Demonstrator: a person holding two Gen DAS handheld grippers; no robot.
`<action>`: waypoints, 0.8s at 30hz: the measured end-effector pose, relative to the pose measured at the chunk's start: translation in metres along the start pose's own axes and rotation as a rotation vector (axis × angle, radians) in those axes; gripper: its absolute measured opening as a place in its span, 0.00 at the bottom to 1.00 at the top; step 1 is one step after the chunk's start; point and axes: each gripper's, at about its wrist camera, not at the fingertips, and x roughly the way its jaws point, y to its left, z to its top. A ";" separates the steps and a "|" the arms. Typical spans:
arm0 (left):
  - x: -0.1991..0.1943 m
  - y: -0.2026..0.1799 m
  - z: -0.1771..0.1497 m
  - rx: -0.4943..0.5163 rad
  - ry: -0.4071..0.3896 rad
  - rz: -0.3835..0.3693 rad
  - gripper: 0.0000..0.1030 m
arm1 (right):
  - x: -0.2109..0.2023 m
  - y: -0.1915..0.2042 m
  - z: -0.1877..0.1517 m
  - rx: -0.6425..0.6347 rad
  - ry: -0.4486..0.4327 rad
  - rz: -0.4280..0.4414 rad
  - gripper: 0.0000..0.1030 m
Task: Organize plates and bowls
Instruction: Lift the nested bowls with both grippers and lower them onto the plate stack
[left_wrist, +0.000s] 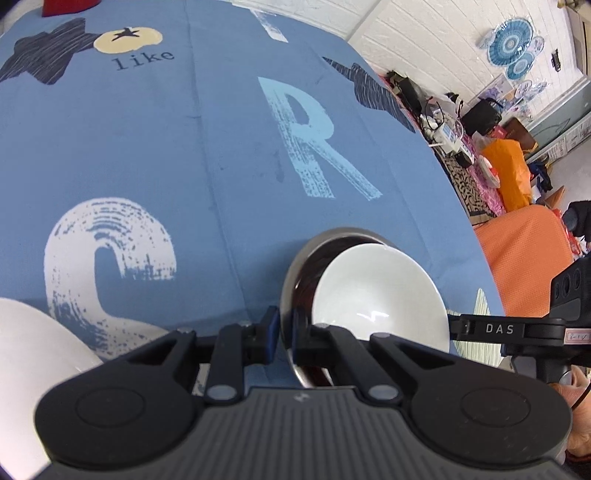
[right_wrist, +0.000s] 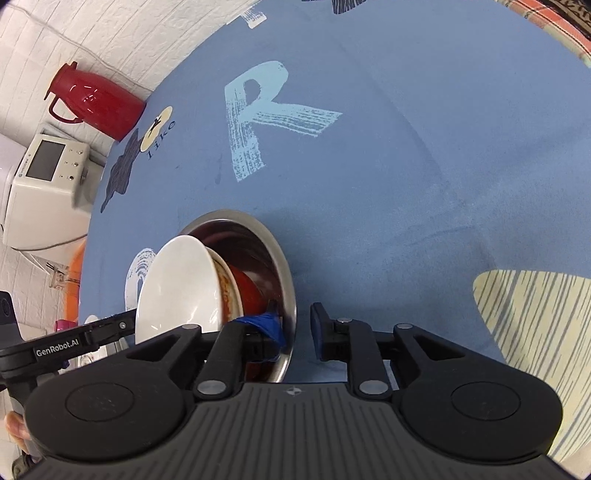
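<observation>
Steel bowl (left_wrist: 295, 266) rim pinched by left hand-held gripper (left_wrist: 284, 332); right hand-held gripper (right_wrist: 295, 328) straddles it, parted; white bowl (left_wrist: 376, 291) inside.

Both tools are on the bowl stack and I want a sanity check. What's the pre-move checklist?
1. Left tool shut on the steel bowl rim: ok.
2. Right tool closed on that rim: not ok. It straddles the rim, with the outer finger apart from it.
3. White bowl nested in the red bowl, both inside the steel bowl: ok.
4. Steel bowl's base resting on the tablecloth: cannot tell.
5. White dish to the left is apart from the stack: ok.
</observation>
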 end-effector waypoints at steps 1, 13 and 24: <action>-0.001 0.001 -0.001 -0.005 -0.008 -0.004 0.00 | -0.001 0.000 -0.001 -0.011 -0.008 0.002 0.05; -0.003 0.006 -0.003 -0.070 -0.008 -0.013 0.00 | -0.002 0.006 -0.005 -0.003 -0.013 -0.006 0.00; -0.044 0.016 0.010 -0.100 -0.035 -0.010 0.00 | -0.003 0.037 -0.003 0.070 0.032 0.027 0.00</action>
